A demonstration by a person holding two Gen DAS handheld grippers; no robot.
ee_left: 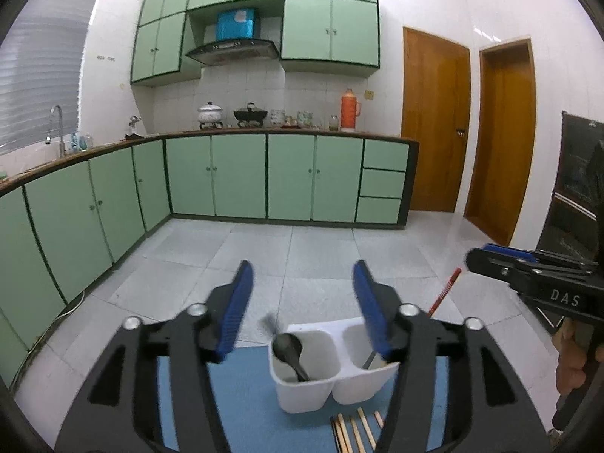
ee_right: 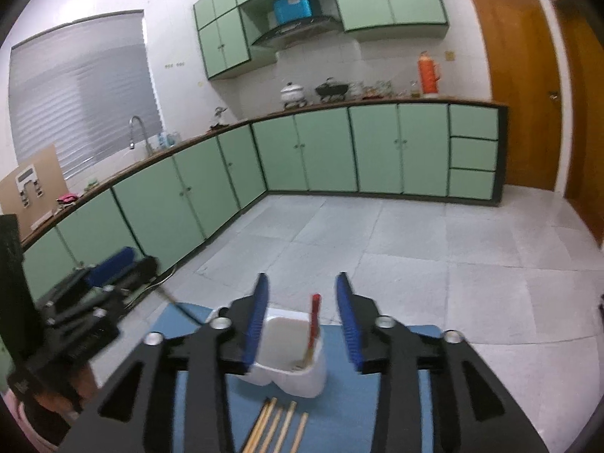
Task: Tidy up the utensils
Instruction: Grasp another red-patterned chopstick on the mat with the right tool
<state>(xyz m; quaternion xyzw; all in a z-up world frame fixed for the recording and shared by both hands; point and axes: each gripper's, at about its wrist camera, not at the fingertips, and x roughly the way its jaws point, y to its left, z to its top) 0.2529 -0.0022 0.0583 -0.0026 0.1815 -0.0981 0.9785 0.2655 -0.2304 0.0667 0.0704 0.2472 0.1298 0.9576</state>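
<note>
Item: white two-compartment utensil holder (ee_left: 302, 389), standing upright on a blue mat (ee_left: 245, 396) at the table's far edge.
Contents, left-wrist view: a black ladle (ee_left: 288, 349) in the holder's left compartment, bowl up, handle leaning down into the cup. In the right compartment a thin grey-handled utensil (ee_left: 369, 360), mostly hidden by the blue pad; its kind cannot be told.
Contents, right-wrist view: a red-handled stick (ee_right: 313, 324), probably a chopstick, stands near upright in the compartment facing that camera, tip at the bottom.

Item: loose wooden chopsticks (ee_right: 277, 428), several, lying flat on the mat just in front of the holder, on the near side. Long axes run roughly toward the holder, slightly fanned. They lie below and nearer than both pairs of fingertips.

Left gripper (ee_left: 302, 302): fingers apart, nothing between the pads; the ladle's bowl sits below the gap, untouched. Pointed forward and somewhat down over the holder.
Right gripper (ee_right: 302, 321): fingers apart, pads clear of the red stick that shows between them. Pointed forward and down, slightly steeper.

Judgement: the chopsticks are the remaining unsorted stock. Their near ends lie more squarely under the right gripper, so that hand appears better placed. Either hand would have to draw back and tip lower, jaws set across the sticks' long axis, to take one.
</note>
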